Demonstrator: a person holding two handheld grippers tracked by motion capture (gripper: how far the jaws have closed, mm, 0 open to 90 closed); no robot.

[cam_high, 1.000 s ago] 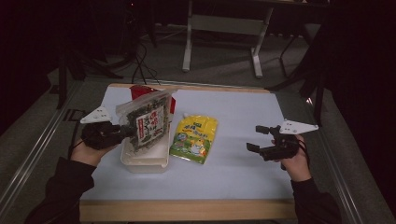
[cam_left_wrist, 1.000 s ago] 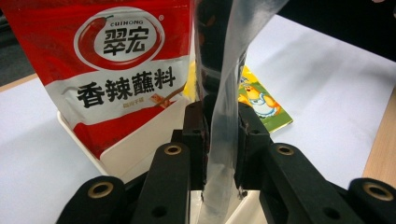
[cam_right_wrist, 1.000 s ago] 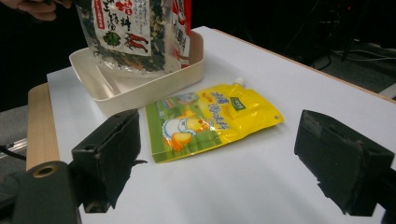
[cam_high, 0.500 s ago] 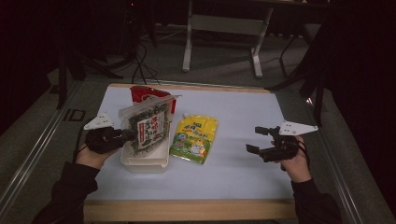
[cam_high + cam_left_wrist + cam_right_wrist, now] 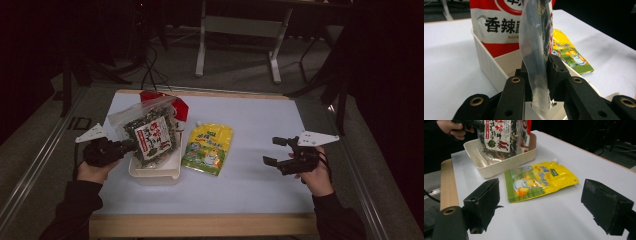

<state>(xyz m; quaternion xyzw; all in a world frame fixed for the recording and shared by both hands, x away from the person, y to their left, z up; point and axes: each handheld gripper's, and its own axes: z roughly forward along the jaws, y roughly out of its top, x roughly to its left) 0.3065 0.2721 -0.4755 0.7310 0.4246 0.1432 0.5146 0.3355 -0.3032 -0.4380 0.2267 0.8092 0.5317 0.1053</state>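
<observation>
Left gripper (image 5: 131, 145) fingers clamped on clear seaweed snack bag (image 5: 150, 132), held upright over cream bin (image 5: 155, 170) near desk (image 5: 250, 185) left edge. Red packet (image 5: 177, 106) stands at bin's far end. Yellow pouch (image 5: 208, 148) flat just beside bin. Right gripper (image 5: 276, 151) fingers apart, near right edge. Dark room, metal frame legs (image 5: 237, 50) beyond.

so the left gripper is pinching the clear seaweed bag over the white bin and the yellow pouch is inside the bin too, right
Not quite. The left gripper does pinch the clear seaweed bag over the white bin, but the yellow pouch lies flat on the table beside the bin, not inside it. The high view shows this.
</observation>
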